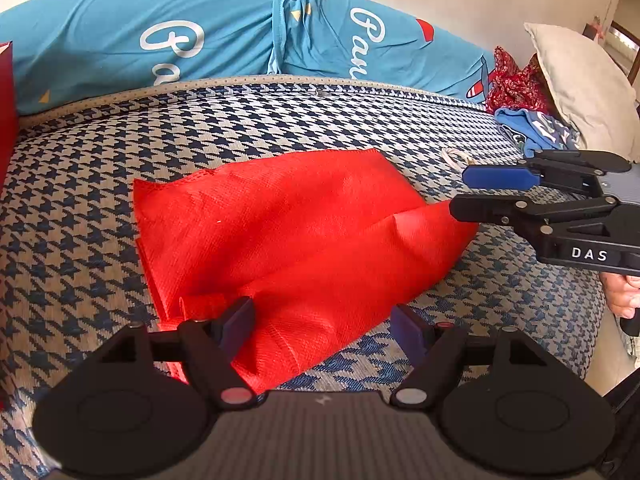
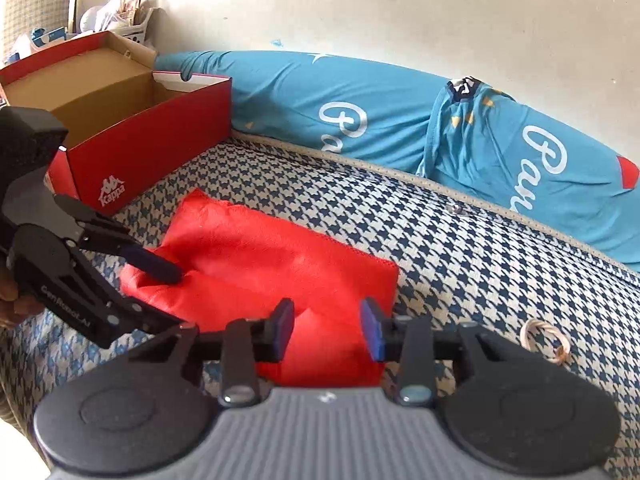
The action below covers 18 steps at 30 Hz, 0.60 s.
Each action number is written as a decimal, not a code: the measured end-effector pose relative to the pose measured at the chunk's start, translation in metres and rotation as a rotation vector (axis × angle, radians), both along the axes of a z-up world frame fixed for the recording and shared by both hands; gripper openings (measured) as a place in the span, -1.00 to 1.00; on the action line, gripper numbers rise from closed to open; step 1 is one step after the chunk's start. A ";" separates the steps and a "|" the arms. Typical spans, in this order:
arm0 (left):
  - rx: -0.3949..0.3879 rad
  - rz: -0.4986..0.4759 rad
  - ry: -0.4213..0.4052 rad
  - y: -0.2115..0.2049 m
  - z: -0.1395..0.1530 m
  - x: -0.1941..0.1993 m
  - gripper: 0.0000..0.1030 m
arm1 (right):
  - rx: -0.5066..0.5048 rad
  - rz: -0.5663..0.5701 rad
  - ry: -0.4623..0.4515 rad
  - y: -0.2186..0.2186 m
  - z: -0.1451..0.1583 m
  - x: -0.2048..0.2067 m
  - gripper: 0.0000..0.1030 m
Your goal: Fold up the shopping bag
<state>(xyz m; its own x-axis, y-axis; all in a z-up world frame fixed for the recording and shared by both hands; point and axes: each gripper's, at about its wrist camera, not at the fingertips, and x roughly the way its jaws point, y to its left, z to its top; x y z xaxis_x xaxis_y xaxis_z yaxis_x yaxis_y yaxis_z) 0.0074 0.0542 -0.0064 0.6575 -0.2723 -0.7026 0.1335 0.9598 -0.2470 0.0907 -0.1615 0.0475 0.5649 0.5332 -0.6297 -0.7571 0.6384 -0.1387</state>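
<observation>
Red non-woven shopping bag lying half-folded on the houndstooth bed, left tool wide over its near edge, right tool narrowed at the lifted corner, seemingly gripping nothing: likely to spring open unless pinned.

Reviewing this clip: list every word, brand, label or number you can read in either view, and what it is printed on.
"DAS": white letters on the right gripper.
"CenRobotAI", roughly, partly blurred: side of the left gripper.
"Kappa", with logo: front of the red shoebox.
"Pa...", white script cut off by folds: blue bolster cover.
Dark badge on the bolster: unreadable.
Red shopping bag: no text.
</observation>
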 end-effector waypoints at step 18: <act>0.028 -0.007 -0.012 -0.003 0.000 0.002 0.43 | -0.003 -0.049 0.131 0.005 -0.033 0.026 -0.44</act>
